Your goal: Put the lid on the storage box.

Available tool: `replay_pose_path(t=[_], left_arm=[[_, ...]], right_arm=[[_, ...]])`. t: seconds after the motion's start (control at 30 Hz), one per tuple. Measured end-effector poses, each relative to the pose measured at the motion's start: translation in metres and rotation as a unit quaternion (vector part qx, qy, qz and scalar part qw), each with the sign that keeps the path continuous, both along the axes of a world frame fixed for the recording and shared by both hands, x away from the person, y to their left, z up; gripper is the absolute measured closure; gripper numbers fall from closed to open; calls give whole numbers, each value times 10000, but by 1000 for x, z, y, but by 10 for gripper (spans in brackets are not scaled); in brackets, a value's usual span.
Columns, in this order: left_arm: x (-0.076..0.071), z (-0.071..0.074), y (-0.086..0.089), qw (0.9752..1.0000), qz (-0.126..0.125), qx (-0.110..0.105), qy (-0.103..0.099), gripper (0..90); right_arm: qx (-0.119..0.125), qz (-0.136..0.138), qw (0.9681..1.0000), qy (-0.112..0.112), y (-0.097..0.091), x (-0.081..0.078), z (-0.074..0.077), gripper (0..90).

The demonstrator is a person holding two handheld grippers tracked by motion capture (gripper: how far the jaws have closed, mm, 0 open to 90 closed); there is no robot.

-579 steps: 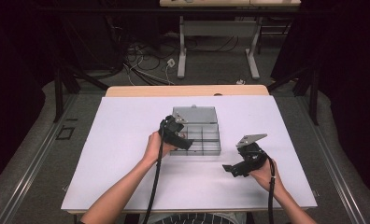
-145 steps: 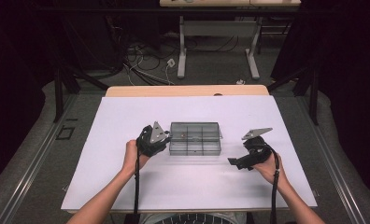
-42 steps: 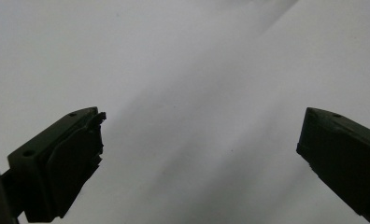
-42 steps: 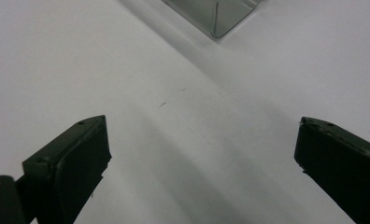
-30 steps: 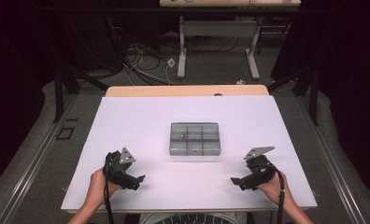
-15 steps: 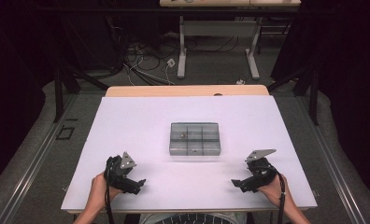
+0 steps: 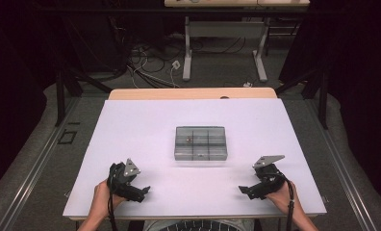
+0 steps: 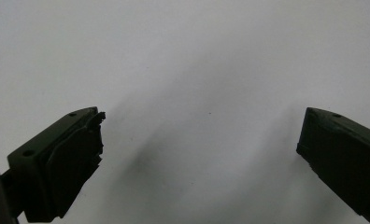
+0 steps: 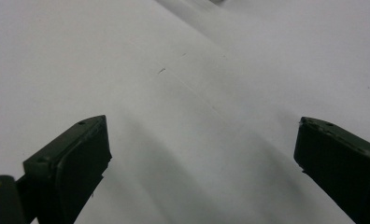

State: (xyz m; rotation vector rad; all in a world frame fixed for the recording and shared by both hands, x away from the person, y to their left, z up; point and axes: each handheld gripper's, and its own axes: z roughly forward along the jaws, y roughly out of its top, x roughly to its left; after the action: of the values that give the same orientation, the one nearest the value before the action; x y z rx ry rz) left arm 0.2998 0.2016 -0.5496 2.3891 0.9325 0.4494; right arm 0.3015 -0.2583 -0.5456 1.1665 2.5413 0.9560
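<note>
High view: clear compartment box at centre of white worktop, lid apparently shut; small dark bit in one cell, too small to identify. Left gripper near front-left corner, right gripper near front-right corner, both well apart from box.

Left gripper view: fingers spread wide, nothing between, bare worktop beneath.

Right gripper view: fingers likewise wide apart, empty, over worktop w/ faint crease.

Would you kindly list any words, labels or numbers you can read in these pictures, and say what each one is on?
None can be read: the clear compartment box, the white table, the left gripper and the right gripper carry no legible text or numbers.
</note>
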Motion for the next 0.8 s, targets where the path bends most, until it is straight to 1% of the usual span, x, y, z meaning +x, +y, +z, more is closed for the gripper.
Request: replay_pose_path(t=[0.03, 0.07, 0.1, 0.13, 0.2, 0.27, 0.37, 0.4, 0.43, 0.5, 0.57, 0.67, 0.7, 0.73, 0.77, 0.8], left_arm=[[0, 0, 0, 10000, -22, 21, 27, 0], [-1, 0, 1, 10000, -24, 12, 22, 0], [-1, 0, 1, 10000, -24, 38, 9, 0], [-1, -1, 1, 10000, 8, -4, 12, 0], [-1, -1, 2, 10000, -17, 24, 46, 0], [-2, -1, 1, 10000, -7, 3, 44, 0], [-2, -1, 2, 10000, -12, -14, 43, 0], [-2, -1, 2, 10000, -7, -20, 44, 0], [-2, 0, 2, 10000, -14, -7, 70, 0], [-2, 0, 3, 10000, -14, 22, 45, 0], [-2, -1, 3, 10000, -1, -34, 6, 0], [-1, -1, 3, 10000, -20, -25, 19, 0], [-1, 0, 3, 10000, -9, -31, 34, 0], [-1, -1, 3, 10000, -8, -29, 31, 0], [-1, -1, 3, 10000, 9, -43, -4, 0], [-1, 0, 3, 10000, -7, -38, 30, 0]], right_arm=[[-11, -25, 10000, -5, 0, 0, 0, 32], [-38, 9, 10000, -40, -1, 0, 0, 32], [-7, -3, 10000, 2, 0, -1, -1, 32], [-7, -7, 10000, 2, 0, -1, -1, 32], [-33, -7, 10000, -21, 0, -1, -1, 32], [-37, 8, 10000, -53, -1, -1, -1, 32], [-44, -24, 10000, -39, 0, -2, -1, 32], [-8, -22, 10000, -45, 0, -2, -2, 32], [-20, -31, 10000, -31, 0, -2, -2, 32], [-26, -24, 10000, -53, 0, -2, -2, 32], [20, -5, 10000, -29, 0, -3, -2, 32], [11, 25, 10000, -32, 0, -2, -3, 31], [-51, 52, 10000, 12, 0, -2, -2, 31], [-48, 44, 10000, 9, 0, -2, -1, 31], [5, 19, 10000, -49, 0, -2, -2, 30], [17, 29, 10000, -47, 0, -2, -2, 30]])
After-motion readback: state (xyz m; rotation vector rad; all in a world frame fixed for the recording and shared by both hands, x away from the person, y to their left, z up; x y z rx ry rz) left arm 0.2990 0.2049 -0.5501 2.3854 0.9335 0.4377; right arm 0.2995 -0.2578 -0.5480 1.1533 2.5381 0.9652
